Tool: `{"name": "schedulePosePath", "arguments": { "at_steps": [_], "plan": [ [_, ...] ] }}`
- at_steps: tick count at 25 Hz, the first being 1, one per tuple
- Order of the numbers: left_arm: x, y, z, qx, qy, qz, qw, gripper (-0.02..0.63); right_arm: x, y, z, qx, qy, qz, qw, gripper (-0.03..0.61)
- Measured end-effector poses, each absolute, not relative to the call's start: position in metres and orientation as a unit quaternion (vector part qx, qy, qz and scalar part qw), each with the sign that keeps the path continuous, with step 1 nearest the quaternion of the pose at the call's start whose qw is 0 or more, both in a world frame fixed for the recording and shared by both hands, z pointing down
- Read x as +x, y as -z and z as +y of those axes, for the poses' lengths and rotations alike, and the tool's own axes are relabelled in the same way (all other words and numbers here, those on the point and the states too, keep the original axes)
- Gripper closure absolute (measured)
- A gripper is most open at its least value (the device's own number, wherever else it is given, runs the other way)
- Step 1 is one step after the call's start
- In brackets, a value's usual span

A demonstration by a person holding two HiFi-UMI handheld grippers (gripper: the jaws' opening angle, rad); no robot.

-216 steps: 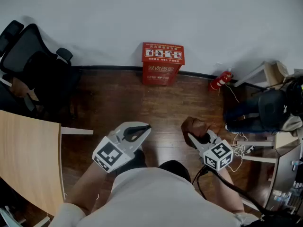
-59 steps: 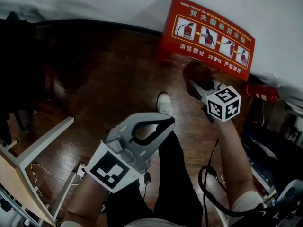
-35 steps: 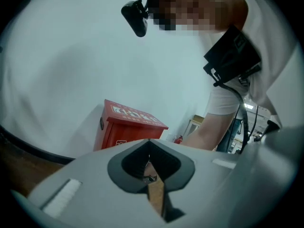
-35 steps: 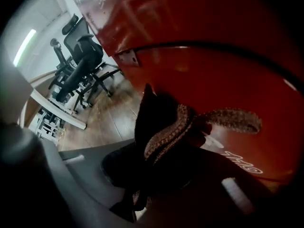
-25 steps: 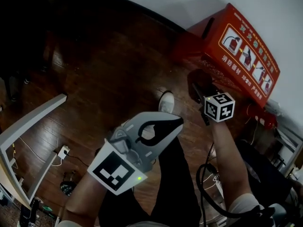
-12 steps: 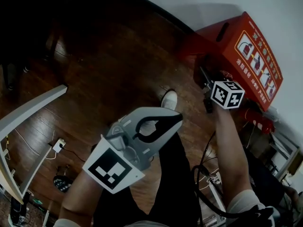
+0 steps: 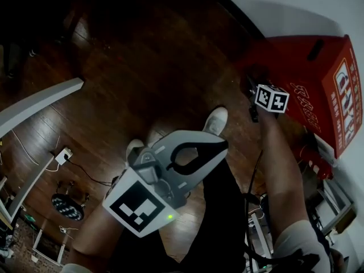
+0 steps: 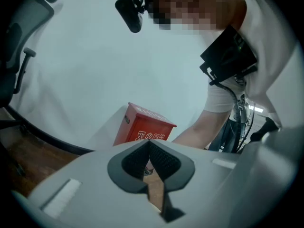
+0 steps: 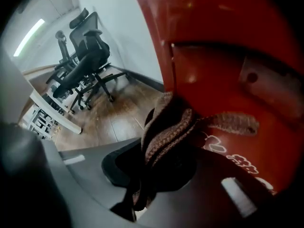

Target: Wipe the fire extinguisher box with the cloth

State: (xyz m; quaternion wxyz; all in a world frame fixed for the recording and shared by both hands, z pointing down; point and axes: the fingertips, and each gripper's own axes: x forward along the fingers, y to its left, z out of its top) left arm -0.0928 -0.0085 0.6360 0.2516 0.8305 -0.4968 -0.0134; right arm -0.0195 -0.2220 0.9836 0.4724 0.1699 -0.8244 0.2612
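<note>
The red fire extinguisher box stands on the wood floor against the white wall, at the right of the head view. My right gripper reaches out to its side, shut on a brown cloth. In the right gripper view the cloth is bunched between the jaws and pressed on the box's red face. My left gripper hangs lower, over the person's legs, shut with nothing in it. The left gripper view shows its closed jaws pointing toward the box from a distance.
A white table frame and a plug with cables lie at the left on the floor. The person's shoe is between the grippers. A small red extinguisher lies right of the box. Black office chairs stand farther along the wall.
The right gripper with the cloth has moved forward onto the box's side. The head view has swung, so the box now sits at the right edge. The left gripper stays shut and low.
</note>
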Motion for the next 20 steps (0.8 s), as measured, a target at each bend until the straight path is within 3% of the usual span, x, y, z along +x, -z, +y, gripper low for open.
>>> {"name": "schedulePosePath", "arguments": {
  "at_steps": [6,12,16,20],
  "plan": [
    [-0.112,-0.628,0.005,0.829,0.017,-0.503,0.245,0.614,-0.041,-0.949,-0.197,0.154,-0.254,-0.836,0.462,0.525],
    [-0.132,-0.552,0.014,0.844,0.018,-0.494,0.207,0.614,-0.066,-0.808,-0.133,0.04,-0.221,-0.864,0.451,0.525],
    [-0.158,-0.501,0.026,0.851,0.016,-0.489,0.191,0.614,-0.088,-0.69,-0.09,-0.147,-0.107,-0.852,0.491,0.525],
    [-0.176,-0.465,0.018,0.851,0.001,-0.497,0.167,0.614,-0.104,-0.609,-0.129,-0.286,0.042,-0.794,0.535,0.525]
  ]
}}
